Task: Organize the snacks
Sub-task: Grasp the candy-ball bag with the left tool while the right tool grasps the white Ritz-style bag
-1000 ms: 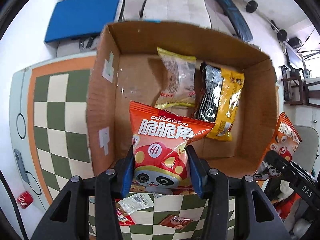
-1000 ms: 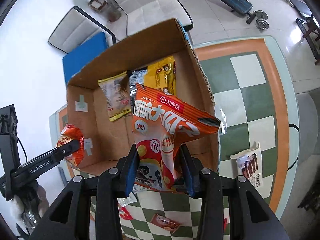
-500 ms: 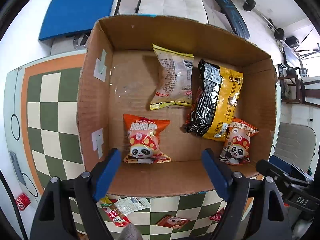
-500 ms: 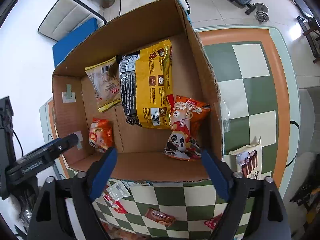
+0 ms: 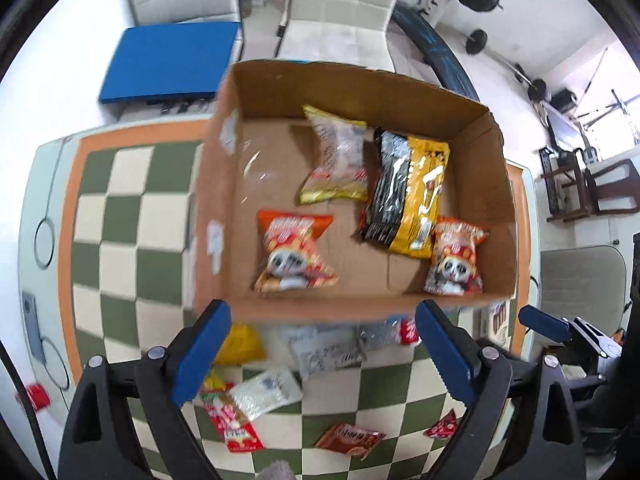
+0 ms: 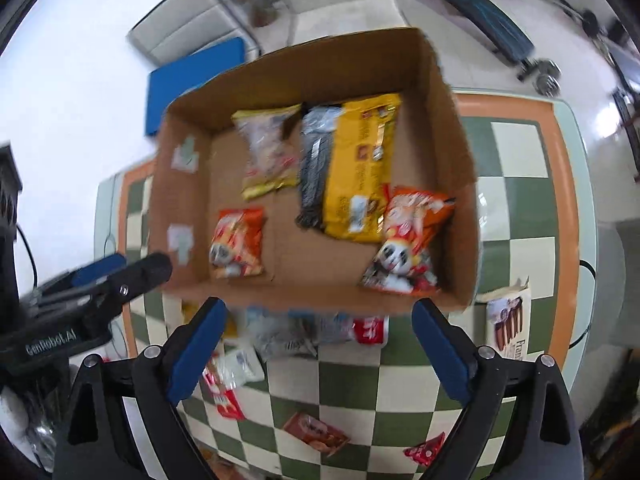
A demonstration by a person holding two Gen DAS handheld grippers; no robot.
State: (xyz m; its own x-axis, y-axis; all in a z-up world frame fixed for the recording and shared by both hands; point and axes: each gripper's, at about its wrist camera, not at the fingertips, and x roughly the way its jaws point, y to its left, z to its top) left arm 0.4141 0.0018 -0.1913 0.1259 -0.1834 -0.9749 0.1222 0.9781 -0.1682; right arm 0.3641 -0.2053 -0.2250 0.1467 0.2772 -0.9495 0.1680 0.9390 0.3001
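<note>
An open cardboard box (image 5: 480, 168) (image 6: 440, 128) stands on the checkered table. Inside lie two orange panda snack bags, one at the front left (image 5: 294, 252) (image 6: 238, 242) and one at the front right (image 5: 456, 260) (image 6: 408, 240). Behind them are a yellow-and-black pack (image 5: 412, 192) (image 6: 352, 168) and a clear yellow-edged bag (image 5: 340, 160) (image 6: 268, 152). My left gripper (image 5: 322, 316) and right gripper (image 6: 318, 312) hover over the box's near wall. Both sets of jaws are opening, with nothing between them.
Loose snacks lie on the table in front of the box: a red stick pack (image 5: 232, 420), a white sachet (image 5: 264, 392), a brown bar (image 5: 350, 438), a silver pack (image 5: 328, 350). A chocolate-stick pack (image 6: 508, 320) lies right of the box. Chairs and a blue cushion (image 5: 168, 64) stand behind.
Each gripper opened and let go of its orange panda bag, and both bags now lie in the box. Both grippers have drawn back and up, so more of the table shows.
</note>
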